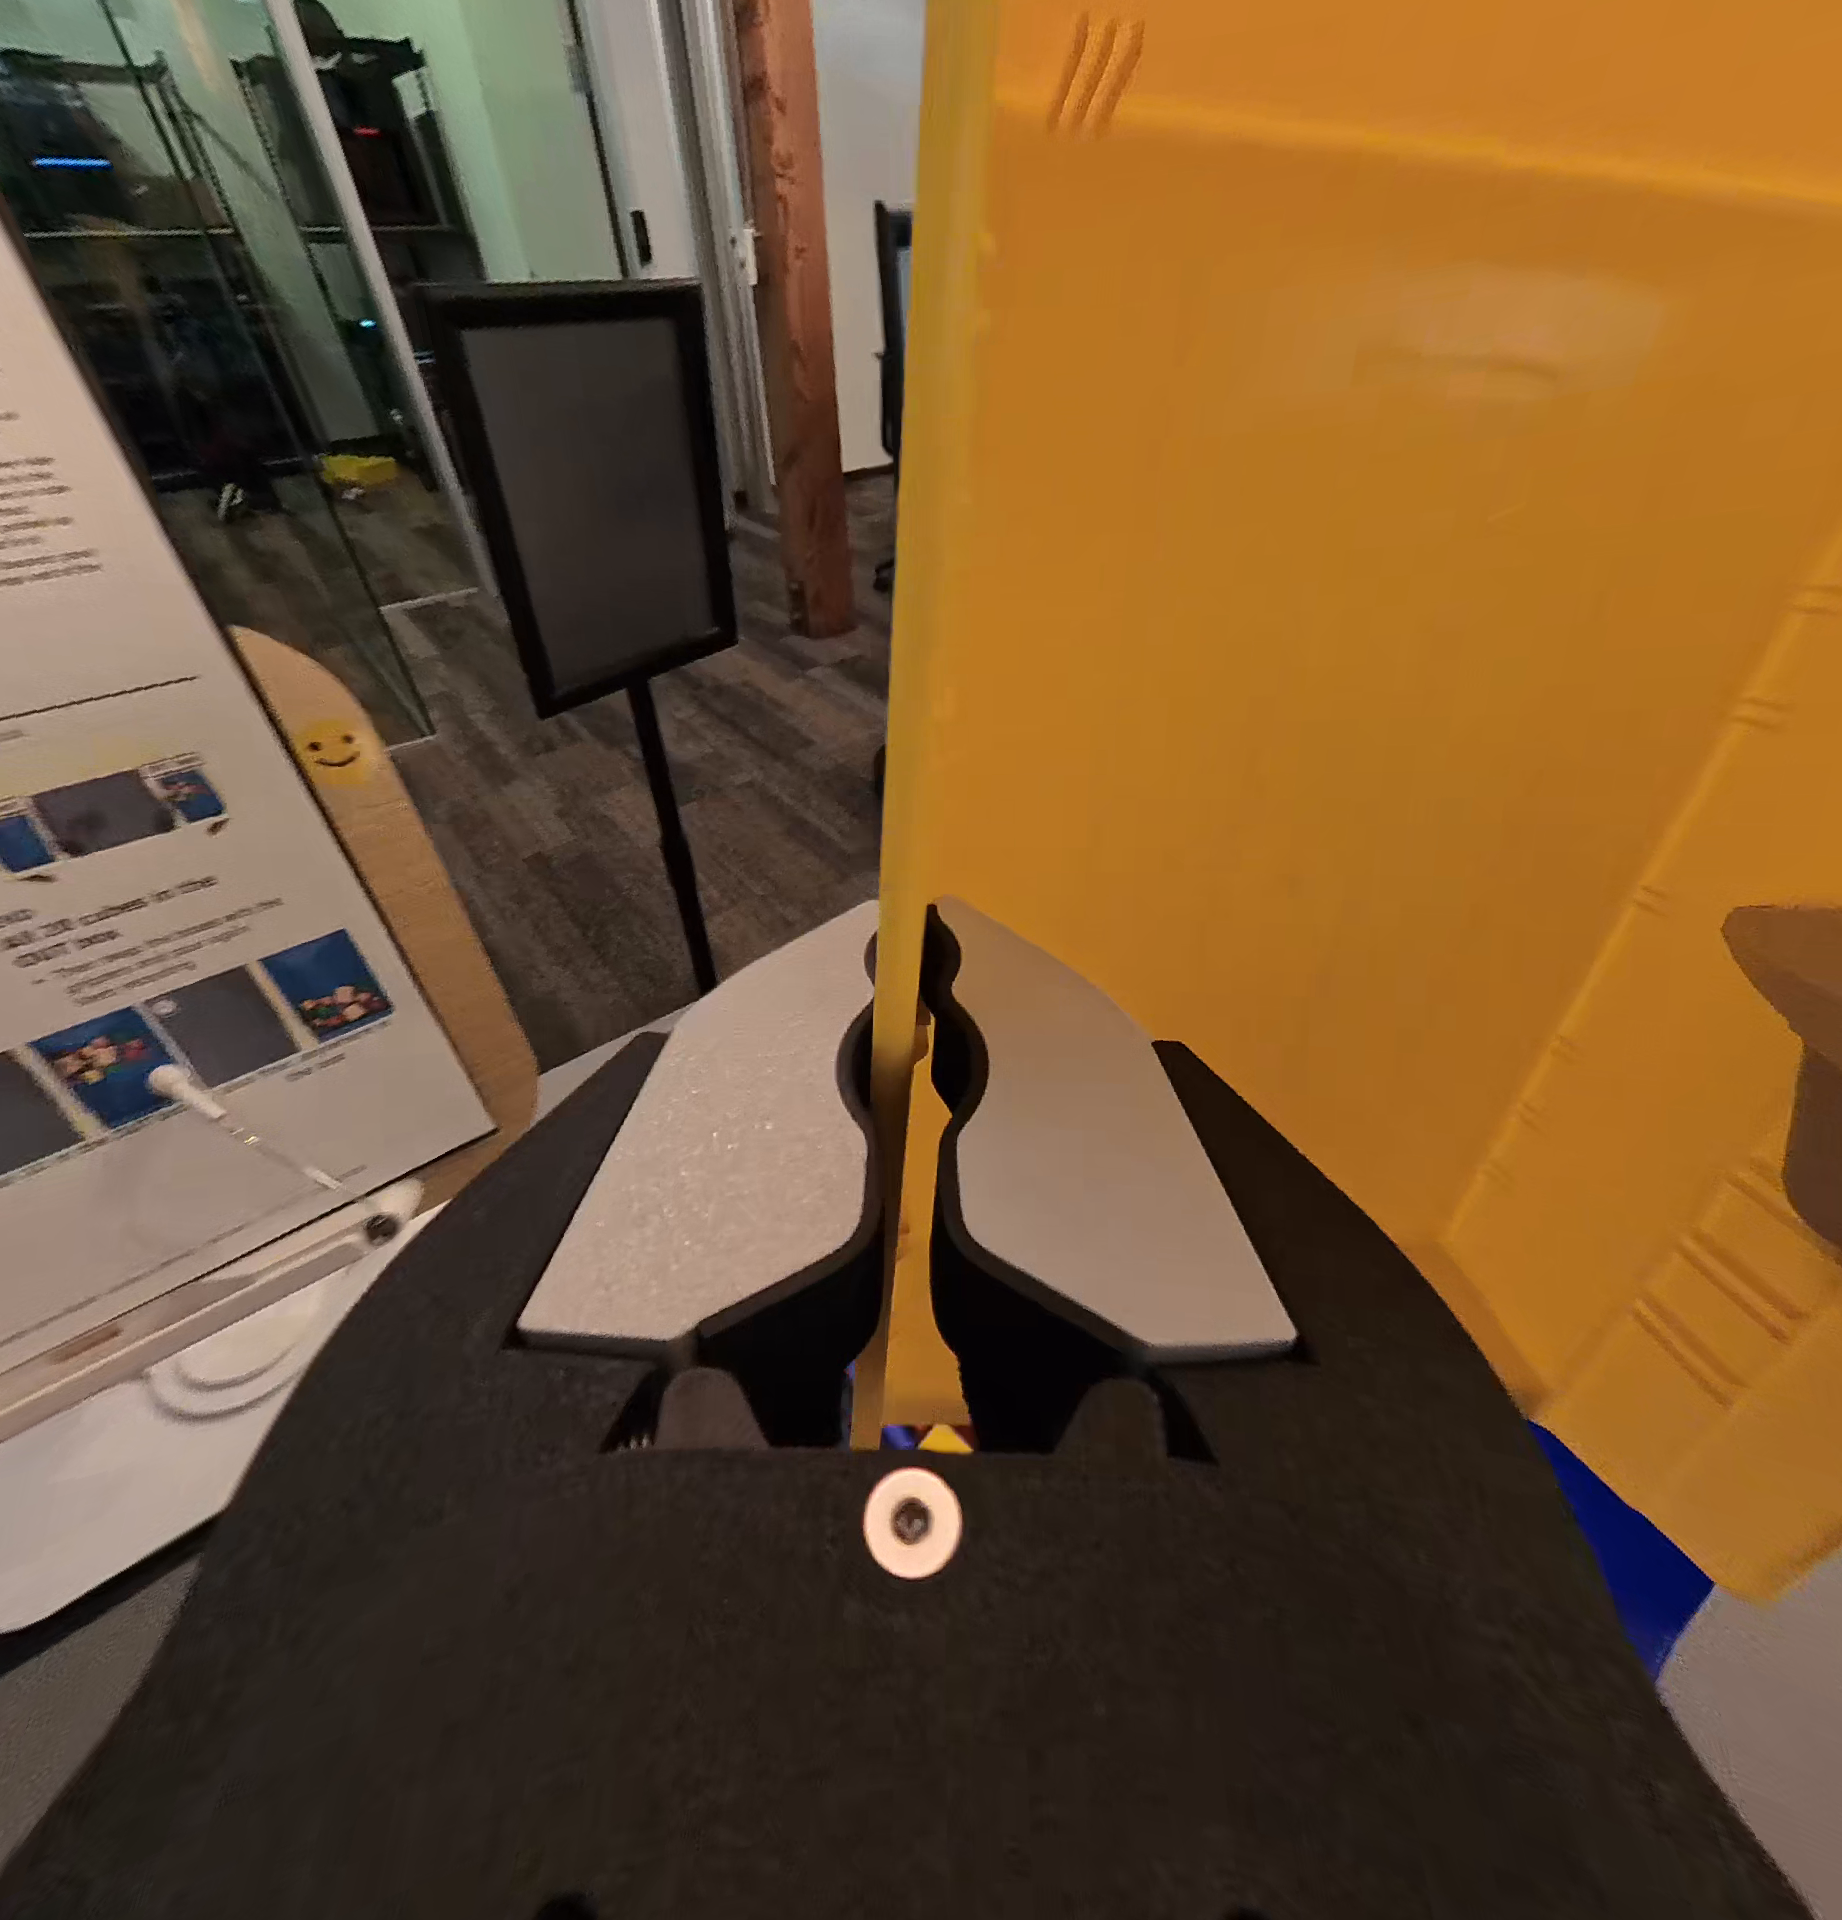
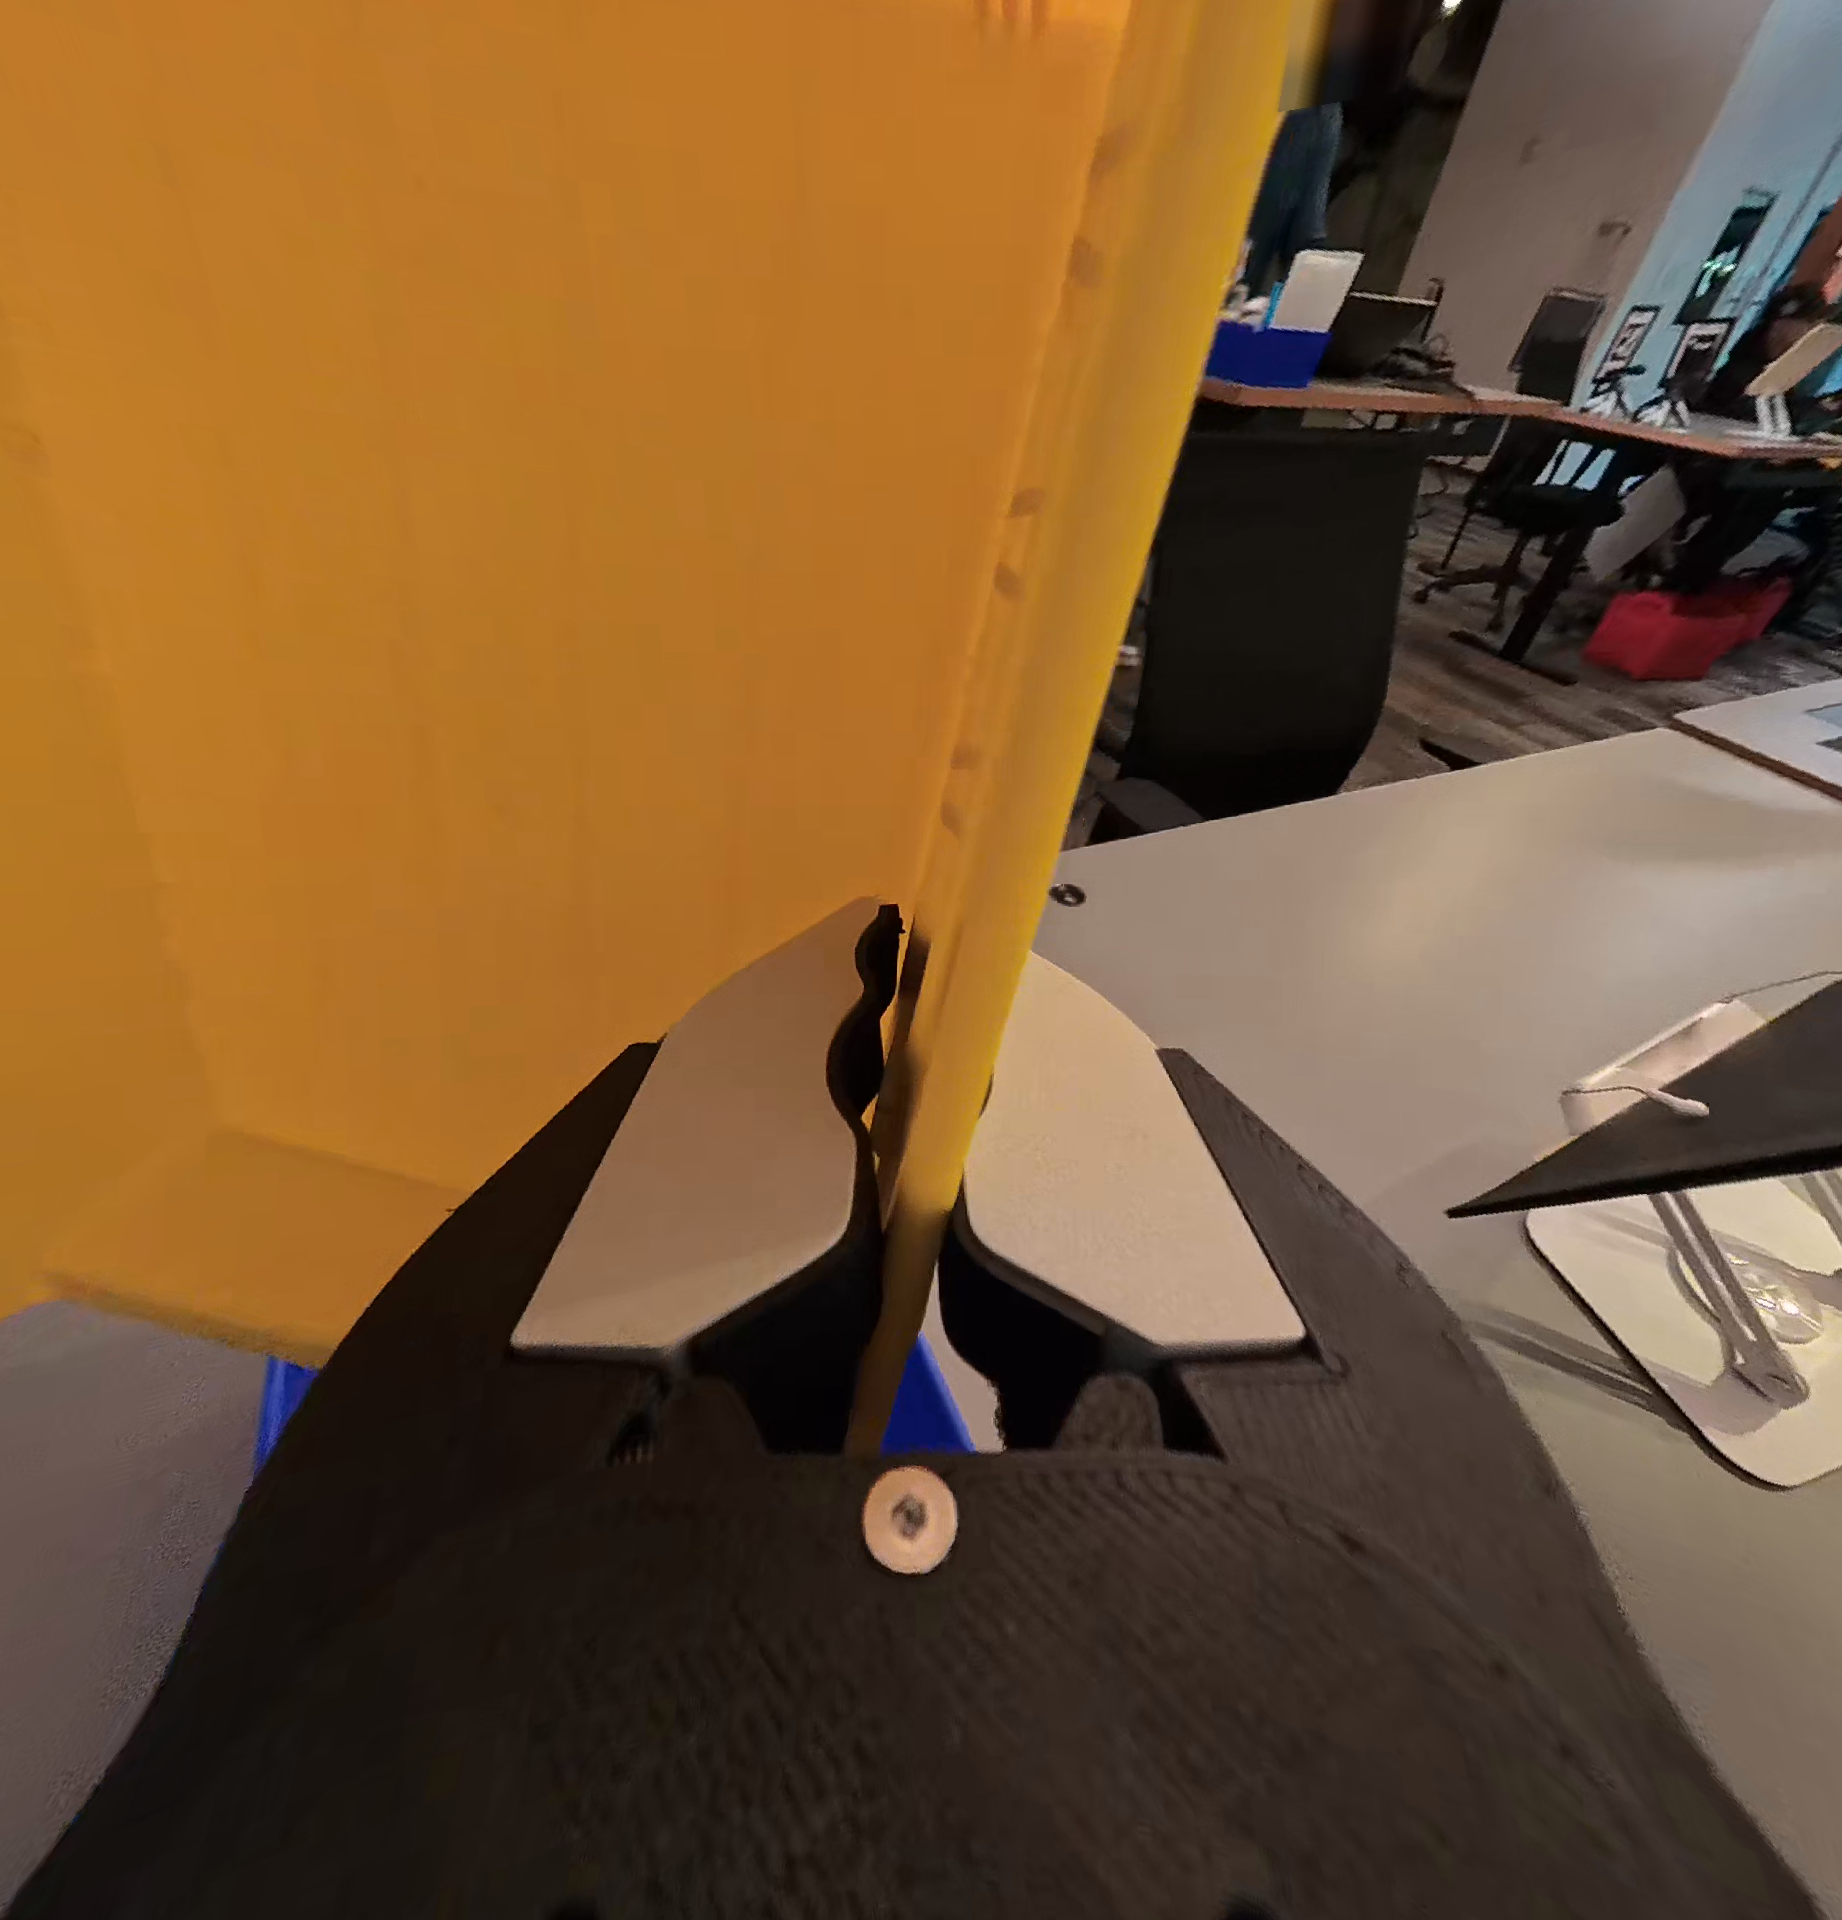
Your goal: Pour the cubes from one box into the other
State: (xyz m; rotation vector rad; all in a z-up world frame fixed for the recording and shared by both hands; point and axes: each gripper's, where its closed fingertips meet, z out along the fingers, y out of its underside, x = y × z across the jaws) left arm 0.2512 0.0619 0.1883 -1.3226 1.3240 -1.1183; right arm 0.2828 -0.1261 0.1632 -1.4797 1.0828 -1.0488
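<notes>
A yellow box (image 1: 1364,675) is lifted and tipped up, its inside filling the left wrist view. My left gripper (image 1: 904,977) is shut on its left wall. My right gripper (image 2: 922,987) is shut on the opposite wall, and the yellow box (image 2: 481,571) fills the left of that view. A blue box (image 1: 1623,1558) shows below the yellow one, and also in the right wrist view (image 2: 932,1392). Coloured cubes (image 1: 943,1439) peek out under my left gripper. The other gripper (image 1: 1821,1060) shows at the right edge of the left wrist view.
A grey table (image 2: 1416,935) carries a tablet on a stand (image 2: 1727,1143) at the right. An instruction board (image 1: 117,831) on a white stand (image 1: 86,1455) leans at the left. A black sign stand (image 1: 595,499) and a wooden post (image 1: 803,312) stand on the floor beyond.
</notes>
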